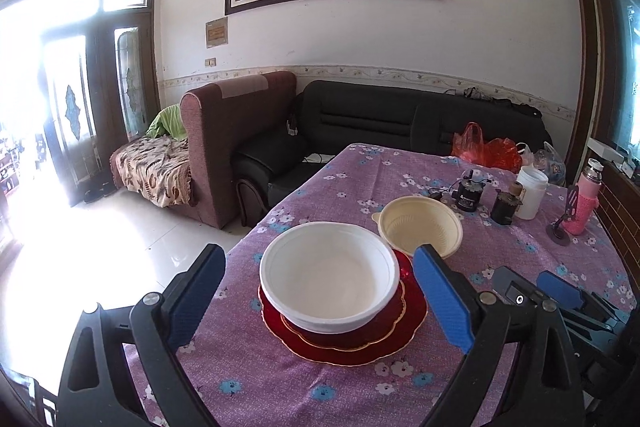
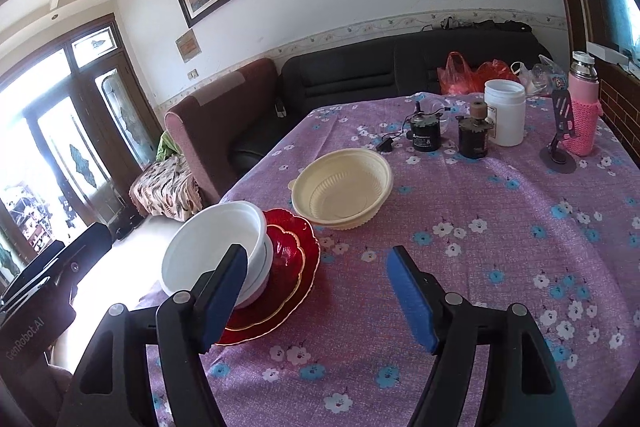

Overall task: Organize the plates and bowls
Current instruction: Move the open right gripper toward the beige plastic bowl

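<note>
A white bowl (image 1: 330, 273) (image 2: 218, 251) sits on two stacked red plates (image 1: 400, 331) (image 2: 288, 255) with gold rims, near the table's left edge. A cream ribbed bowl (image 1: 420, 227) (image 2: 342, 189) stands just behind them on the cloth. My left gripper (image 1: 320, 301) is open and empty, its fingers either side of the white bowl, not touching it. My right gripper (image 2: 316, 297) is open and empty, just right of the plates; it also shows in the left wrist view (image 1: 556, 287).
The table has a purple flowered cloth (image 2: 500, 227). At the back right stand two small dark motors (image 2: 426, 135), a white jar (image 2: 505, 113), a pink-sleeved flask (image 2: 582, 107) and a black phone stand (image 2: 560, 143). Sofas stand beyond the far edge.
</note>
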